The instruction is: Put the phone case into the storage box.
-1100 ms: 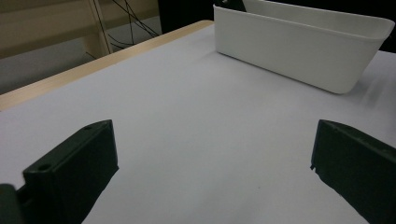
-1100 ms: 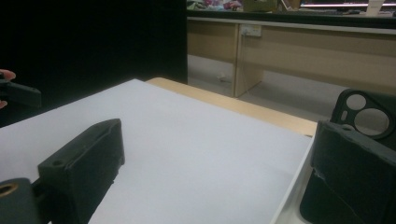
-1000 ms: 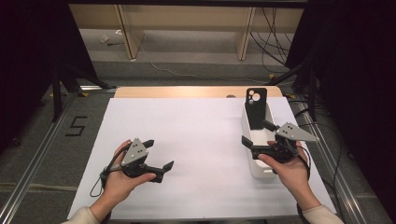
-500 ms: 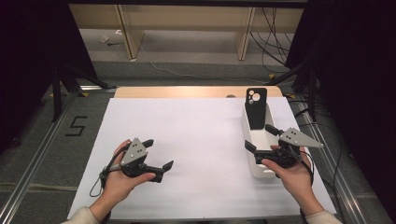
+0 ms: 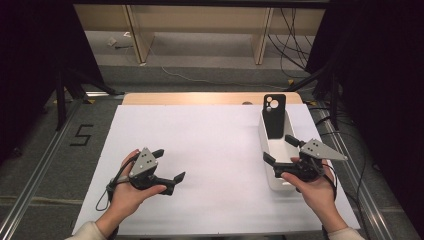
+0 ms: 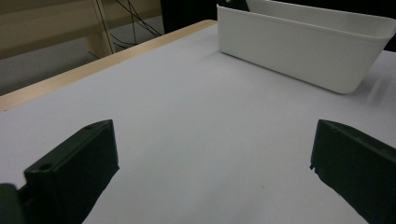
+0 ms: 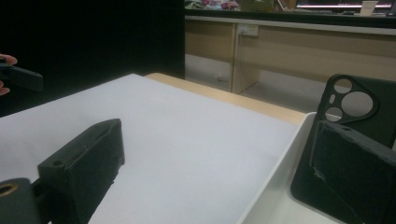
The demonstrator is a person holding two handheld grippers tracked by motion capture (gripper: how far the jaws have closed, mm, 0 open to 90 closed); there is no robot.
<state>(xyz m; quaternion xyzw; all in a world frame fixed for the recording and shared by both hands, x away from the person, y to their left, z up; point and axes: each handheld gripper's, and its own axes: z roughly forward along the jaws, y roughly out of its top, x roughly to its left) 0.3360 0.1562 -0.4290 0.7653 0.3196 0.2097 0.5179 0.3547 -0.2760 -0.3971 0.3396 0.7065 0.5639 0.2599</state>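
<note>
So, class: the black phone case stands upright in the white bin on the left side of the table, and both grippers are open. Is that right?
Not quite. The white bin holding the upright black phone case sits on the right side of the table, as the high view shows. Both the left gripper and the right gripper are indeed open.

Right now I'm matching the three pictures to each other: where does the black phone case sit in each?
High view: phone case upright at the far end of the white bin, right of centre.
Left gripper view: a dark sliver behind the bin's far corner, top edge.
Right gripper view: right edge, inside the bin.
Shared landmark: the white bin.
</note>
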